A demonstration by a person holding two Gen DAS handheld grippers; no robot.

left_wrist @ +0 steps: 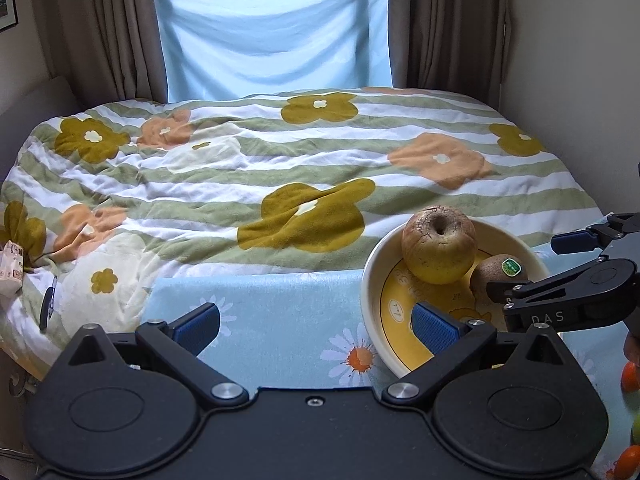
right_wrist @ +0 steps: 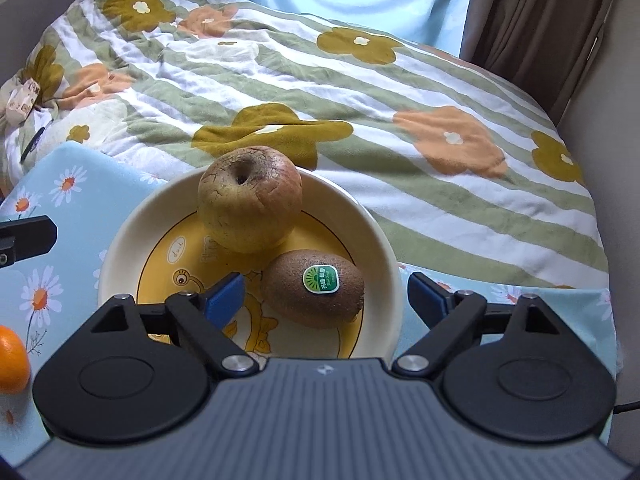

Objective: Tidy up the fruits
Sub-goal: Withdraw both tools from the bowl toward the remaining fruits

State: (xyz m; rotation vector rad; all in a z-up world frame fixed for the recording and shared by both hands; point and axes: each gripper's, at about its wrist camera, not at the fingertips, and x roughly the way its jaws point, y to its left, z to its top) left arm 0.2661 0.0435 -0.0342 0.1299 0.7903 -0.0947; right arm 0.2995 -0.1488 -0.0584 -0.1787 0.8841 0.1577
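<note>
A cream bowl (right_wrist: 120,248) with a yellow cartoon bottom stands on a blue daisy cloth (right_wrist: 44,280). A russet, yellowish apple (right_wrist: 250,198) sits in it, with a brown kiwi (right_wrist: 314,294) bearing a green sticker just in front. My right gripper (right_wrist: 326,282) is open. Its blue pads stand either side of the kiwi without touching it. In the left wrist view the bowl (left_wrist: 370,280), apple (left_wrist: 438,246) and kiwi (left_wrist: 494,276) lie at the right, with the right gripper (left_wrist: 534,266) reaching in. My left gripper (left_wrist: 316,316) is open and holds nothing, over the cloth at the bowl's left rim.
Oranges (left_wrist: 630,376) and a green fruit (left_wrist: 636,432) lie on the cloth at the right edge; one orange (right_wrist: 12,354) shows at left. Behind the cloth spreads a striped flowered quilt (left_wrist: 240,184), with a pen (left_wrist: 47,304) and a small packet (left_wrist: 12,268) at its left. Curtains and walls close the back.
</note>
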